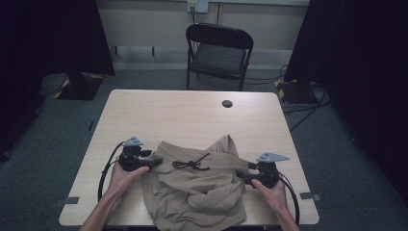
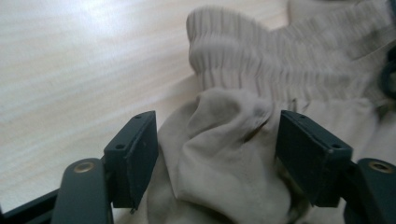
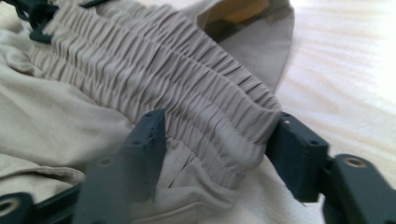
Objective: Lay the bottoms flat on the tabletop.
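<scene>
A pair of beige shorts [image 1: 197, 187] lies crumpled on the near half of the wooden table [image 1: 183, 115], with its elastic waistband [image 2: 243, 60] toward the far side and a black drawstring [image 1: 191, 164] on top. My left gripper [image 1: 155, 161] sits at the waistband's left end. Its jaws stand wide apart, and a loose bulge of fabric [image 2: 219, 140] rises between them without being pinched. My right gripper [image 1: 240, 175] is at the waistband's right end. It is open too, with the gathered waistband [image 3: 187, 84] lying across the gap between its jaws [image 3: 219, 154].
A small dark round spot [image 1: 227, 103] marks the far side of the table. A black folding chair [image 1: 219, 53] stands beyond the far edge. Bare wood stretches between the shorts and the far edge. The shorts' lower part reaches the near edge.
</scene>
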### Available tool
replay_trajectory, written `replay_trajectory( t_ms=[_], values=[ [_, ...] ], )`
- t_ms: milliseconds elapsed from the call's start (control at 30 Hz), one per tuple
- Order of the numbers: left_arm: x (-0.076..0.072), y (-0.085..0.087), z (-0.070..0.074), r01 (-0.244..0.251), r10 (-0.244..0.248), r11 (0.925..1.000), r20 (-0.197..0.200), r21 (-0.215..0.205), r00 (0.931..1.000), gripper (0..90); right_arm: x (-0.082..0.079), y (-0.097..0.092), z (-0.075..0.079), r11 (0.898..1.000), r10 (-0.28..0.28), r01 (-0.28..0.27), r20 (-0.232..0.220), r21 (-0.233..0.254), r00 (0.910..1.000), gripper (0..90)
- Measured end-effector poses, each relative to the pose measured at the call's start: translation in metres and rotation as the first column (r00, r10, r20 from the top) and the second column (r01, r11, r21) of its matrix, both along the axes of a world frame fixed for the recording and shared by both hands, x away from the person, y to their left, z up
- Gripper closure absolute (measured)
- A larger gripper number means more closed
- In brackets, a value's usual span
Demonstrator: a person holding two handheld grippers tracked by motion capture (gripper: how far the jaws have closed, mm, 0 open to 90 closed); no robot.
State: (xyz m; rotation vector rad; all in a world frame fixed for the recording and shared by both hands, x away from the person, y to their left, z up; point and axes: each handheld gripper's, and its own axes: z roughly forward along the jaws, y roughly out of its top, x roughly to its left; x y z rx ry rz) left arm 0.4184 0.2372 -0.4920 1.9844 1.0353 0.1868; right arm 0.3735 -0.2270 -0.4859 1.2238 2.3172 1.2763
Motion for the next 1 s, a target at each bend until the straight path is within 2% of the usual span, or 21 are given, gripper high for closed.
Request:
replay_trajectory(
  t_ms=[67,133,167,200,267,333,400,433,467,500,533,567,600,633,733,800,867,933,1000],
  values=[
    [0.0,-0.001,-0.002,0.008,-0.008,0.9999,-0.003,0.009,1.0,37.4,0.001,0.001,-0.002,1.0,-0.007,0.007,-0.005,-0.007,1.0,36.3],
    [-0.004,-0.004,-0.005,0.007,-0.009,0.9988,0.029,0.048,0.9996,44.4,0.001,0.002,-0.006,1.0,-0.02,0.02,-0.012,-0.01,0.9997,37.3],
    [-0.004,-0.004,-0.005,0.007,-0.009,0.9988,0.029,0.048,0.9996,54.2,0.001,0.002,-0.006,1.0,-0.02,0.02,-0.012,-0.01,0.9997,37.3],
    [-0.006,-0.004,-0.005,0.009,-0.011,0.9988,0.042,0.049,0.9991,61.7,0.001,0.002,-0.008,1.0,-0.009,0.008,-0.017,-0.025,0.9998,47.4],
    [-0.009,-0.005,-0.006,0.022,-0.025,0.9987,0.048,0.045,0.9986,73.5,0.0,0.003,-0.009,0.999,-0.016,0.015,-0.005,-0.04,0.9999,61.3],
    [-0.012,-0.003,-0.001,0.04,-0.041,0.999,0.064,0.019,0.9971,83.7,0.0,0.002,-0.006,1.0,-0.017,0.017,0.004,-0.014,0.9998,74.0],
    [-0.013,0.001,0.003,0.044,-0.043,0.9989,0.074,-0.015,0.9963,86.3,-0.001,-0.001,-0.001,1.0,-0.024,0.024,0.022,0.006,0.9995,78.8],
    [-0.013,0.001,0.003,0.044,-0.043,0.9989,0.074,-0.015,0.9963,86.8,-0.001,-0.001,-0.001,1.0,-0.024,0.024,0.022,0.006,0.9995,78.8],
    [-0.014,0.002,0.006,0.042,-0.041,0.9989,0.086,-0.02,0.9955,87.0,-0.002,-0.005,0.006,0.999,-0.028,0.026,0.049,0.031,0.9984,79.9],
    [-0.016,0.004,0.008,0.039,-0.036,0.9989,0.093,-0.026,0.995,87.0,-0.002,-0.005,0.006,0.999,-0.028,0.026,0.049,0.031,0.9984,79.9],
    [-0.017,0.007,0.014,0.034,-0.029,0.9984,0.111,-0.046,0.9934,87.3,-0.002,-0.01,0.015,0.998,-0.042,0.037,0.077,0.06,0.9962,80.3],
    [-0.018,0.007,0.016,0.031,-0.024,0.9975,0.119,-0.063,0.9926,87.3,-0.002,-0.011,0.018,0.997,-0.046,0.04,0.083,0.07,0.9955,80.4],
    [-0.018,0.007,0.016,0.031,-0.024,0.9975,0.119,-0.063,0.9926,87.4,-0.002,-0.011,0.018,0.997,-0.046,0.04,0.083,0.07,0.9955,80.4],
    [-0.019,0.009,0.02,0.024,-0.013,0.9962,0.131,-0.083,0.9913,87.4,-0.002,-0.013,0.021,0.996,-0.051,0.044,0.093,0.076,0.9944,80.5],
    [-0.019,0.011,0.031,0.033,-0.017,0.9947,0.158,-0.097,0.9873,87.4,0.002,-0.019,0.038,0.993,-0.07,0.057,0.139,0.099,0.9878,80.7],
    [-0.018,0.013,0.046,0.036,-0.014,0.9929,0.195,-0.113,0.9808,87.4,0.004,-0.021,0.046,0.992,-0.076,0.06,0.155,0.11,0.985,80.7],
    [-0.017,0.013,0.051,0.035,-0.007,0.9913,0.208,-0.127,0.9782,87.5,0.005,-0.021,0.051,0.991,-0.084,0.066,0.165,0.115,0.9827,80.7],
    [-0.015,0.014,0.066,0.036,0.0,0.9887,0.24,-0.146,0.9707,87.5,0.01,-0.024,0.065,0.989,-0.097,0.072,0.196,0.132,0.9758,80.7],
    [-0.013,0.014,0.074,0.04,0.0,0.988,0.257,-0.149,0.9665,87.6,0.013,-0.025,0.074,0.987,-0.105,0.076,0.212,0.141,0.9717,80.7]
  ],
)
